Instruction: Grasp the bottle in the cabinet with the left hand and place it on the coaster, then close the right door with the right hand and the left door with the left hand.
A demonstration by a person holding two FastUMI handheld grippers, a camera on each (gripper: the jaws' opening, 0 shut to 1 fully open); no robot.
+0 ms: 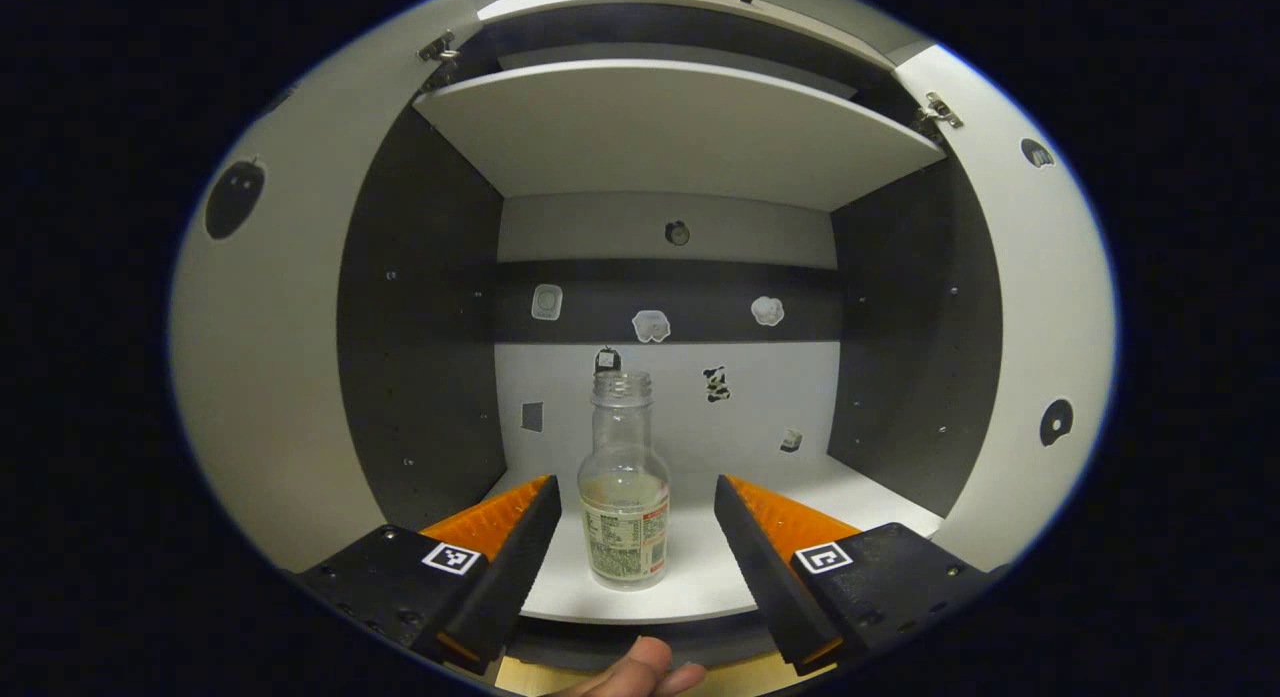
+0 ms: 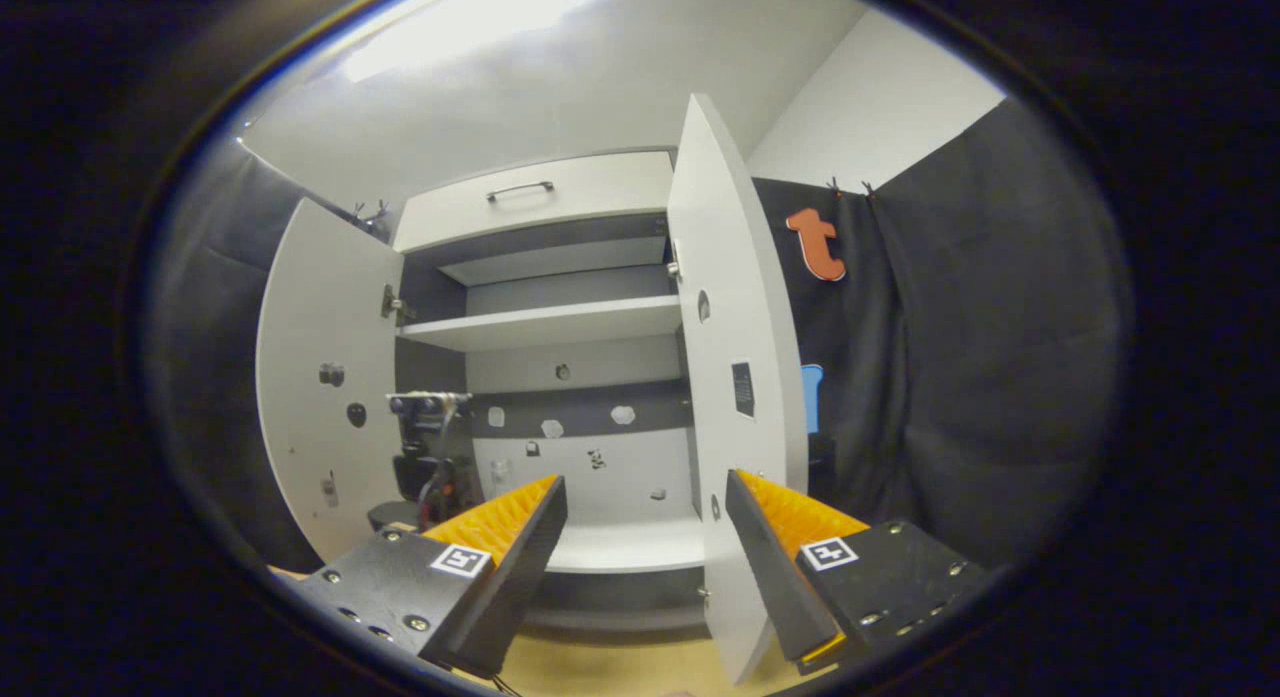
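Bottle (image 1: 624,487) stands upright on the lower shelf (image 1: 700,577) of the cabinet, its long axis vertical and its open, capless mouth pointing up; we see it dead ahead of the left gripper (image 1: 634,507), between the two fingers and slightly nearer the left one, with a gap on each side so that neither touches it. It is clear glass or plastic with a printed label around its lower body. Behind it, the back wall (image 1: 668,397) carries small stickers, and the upper shelf (image 1: 680,127) spans overhead. Both doors are swung wide: the left door (image 1: 260,357) flanks the left gripper on its left, the right door (image 1: 1040,327) on its right. Nothing lies between the fingers and the bottle. A fingertip of the hand (image 1: 640,672) shows below the gripper. We see the left gripper spread wide and empty. The right gripper (image 2: 645,517) is also spread wide and empty, held well back from the cabinet; the right door's edge (image 2: 735,417) stands just ahead of its right finger, and the left gripper's body (image 2: 430,457) appears ahead of its left finger, in front of the cabinet.
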